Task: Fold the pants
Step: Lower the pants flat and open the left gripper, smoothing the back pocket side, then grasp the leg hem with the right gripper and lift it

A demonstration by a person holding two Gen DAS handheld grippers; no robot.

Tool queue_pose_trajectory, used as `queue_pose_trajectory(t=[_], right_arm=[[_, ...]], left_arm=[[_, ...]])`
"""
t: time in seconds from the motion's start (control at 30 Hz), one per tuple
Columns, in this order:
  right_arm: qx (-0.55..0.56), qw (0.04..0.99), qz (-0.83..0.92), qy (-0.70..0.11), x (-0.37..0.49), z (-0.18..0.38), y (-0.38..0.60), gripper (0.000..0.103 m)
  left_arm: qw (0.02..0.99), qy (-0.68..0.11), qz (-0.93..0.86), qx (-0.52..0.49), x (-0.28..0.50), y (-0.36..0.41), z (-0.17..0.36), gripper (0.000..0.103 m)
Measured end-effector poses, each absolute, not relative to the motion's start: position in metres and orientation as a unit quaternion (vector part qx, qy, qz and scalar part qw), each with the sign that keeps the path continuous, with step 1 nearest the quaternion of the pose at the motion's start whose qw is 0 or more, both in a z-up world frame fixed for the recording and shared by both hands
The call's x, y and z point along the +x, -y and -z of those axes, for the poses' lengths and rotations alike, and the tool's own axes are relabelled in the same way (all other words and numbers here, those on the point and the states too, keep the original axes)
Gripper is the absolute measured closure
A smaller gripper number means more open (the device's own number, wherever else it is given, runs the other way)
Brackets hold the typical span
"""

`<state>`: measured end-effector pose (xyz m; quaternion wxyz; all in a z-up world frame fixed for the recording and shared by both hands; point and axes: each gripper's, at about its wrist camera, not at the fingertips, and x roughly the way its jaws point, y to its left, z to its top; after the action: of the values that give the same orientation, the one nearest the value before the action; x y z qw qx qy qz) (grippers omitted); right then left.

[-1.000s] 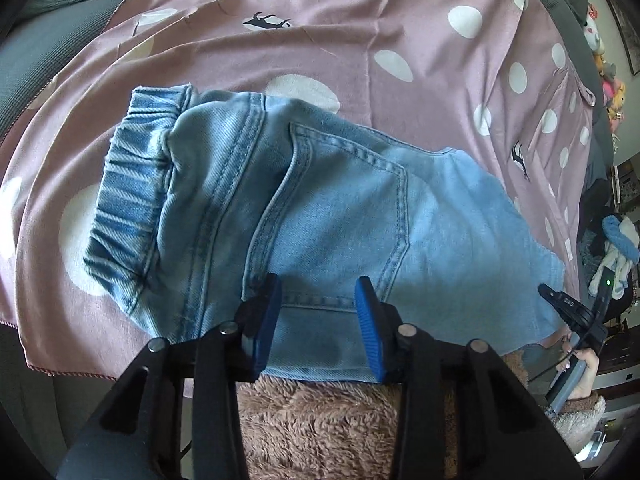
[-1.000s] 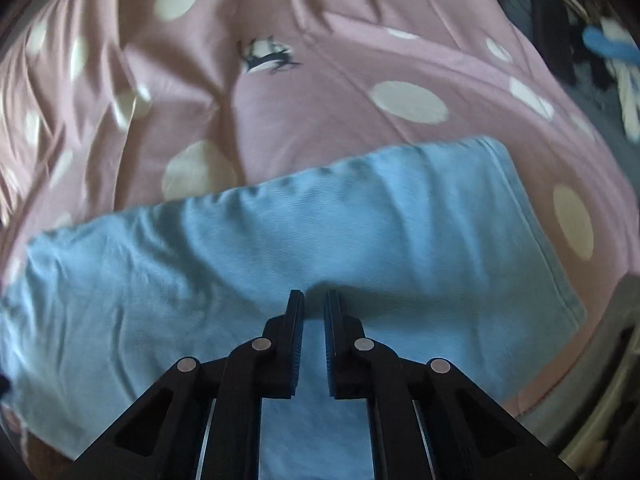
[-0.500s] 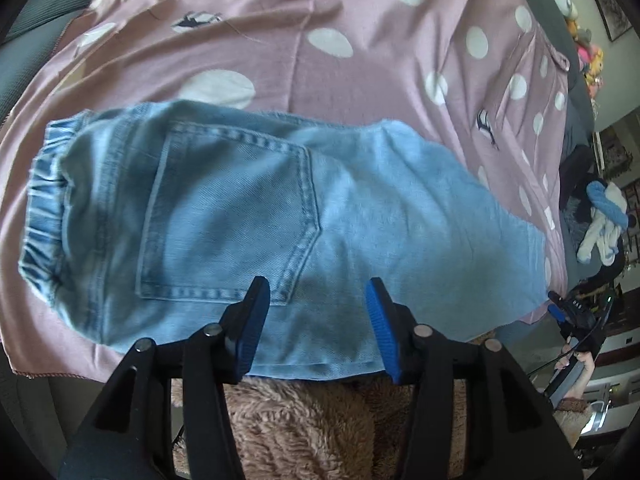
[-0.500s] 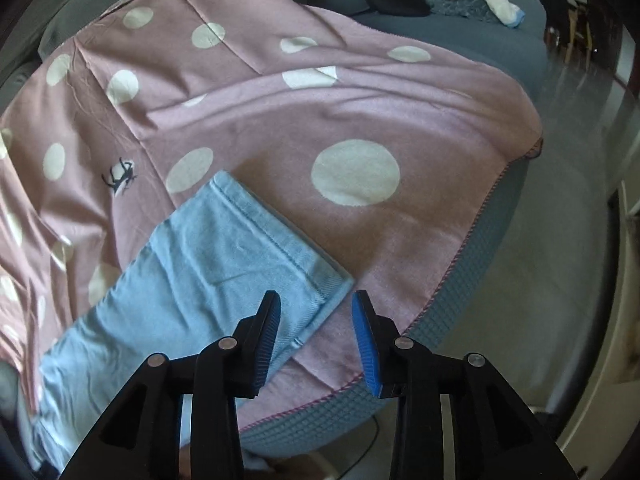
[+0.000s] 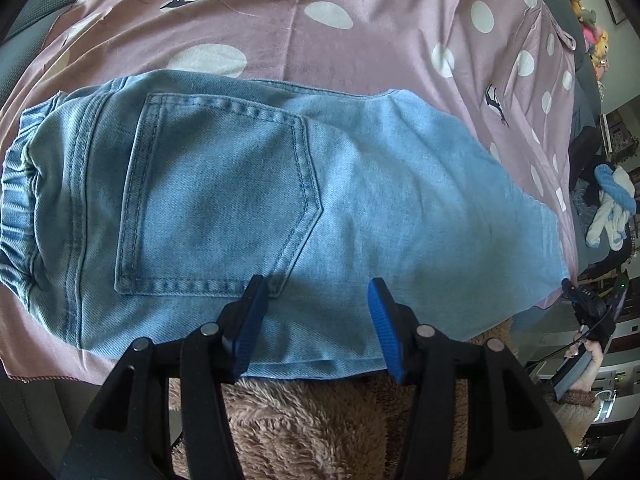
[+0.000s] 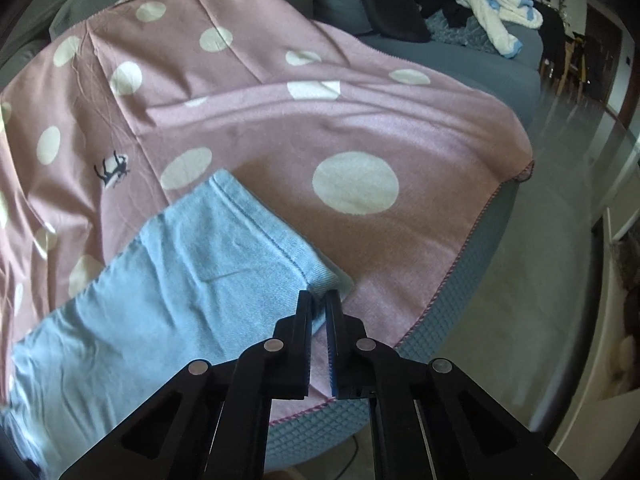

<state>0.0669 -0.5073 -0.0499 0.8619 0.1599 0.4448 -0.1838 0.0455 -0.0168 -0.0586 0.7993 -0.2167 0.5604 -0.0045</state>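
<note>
Light blue denim pants (image 5: 280,184) lie flat on a pink dotted blanket (image 5: 360,60), waistband (image 5: 16,200) at the left, back pocket (image 5: 216,200) facing up. My left gripper (image 5: 316,300) hovers over the near edge just right of the pocket. Its jaws are opening and no cloth is pinched between them. In the right wrist view the pant leg (image 6: 180,272) runs toward its stitched hem (image 6: 272,232). My right gripper (image 6: 319,298) is shut on the near corner of that hem. It also shows at the far right of the left wrist view, held by a hand (image 5: 588,356).
The blanket (image 6: 320,120) drapes over a grey-blue quilted sofa (image 6: 460,60), whose rounded front edge drops to the floor (image 6: 540,280). A heap of white and blue clothes (image 6: 480,0) lies at the sofa's far end. A brown fleecy garment (image 5: 320,420) sits under my left gripper.
My right gripper swung from the middle of the leg to the hem corner, opened, then shut on it. My left gripper spread wider and slid rightwards along the near edge.
</note>
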Motion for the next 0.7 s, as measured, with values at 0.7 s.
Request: queue_pose_trajectory(t=[0.7], right_arm=[[0.294,0.833,0.149,-0.445,0.055,0.077,0.543,0.065]], left_arm=[[0.804,-0.55,0.022,-0.225,0.045,0.035,0.033,0.017]])
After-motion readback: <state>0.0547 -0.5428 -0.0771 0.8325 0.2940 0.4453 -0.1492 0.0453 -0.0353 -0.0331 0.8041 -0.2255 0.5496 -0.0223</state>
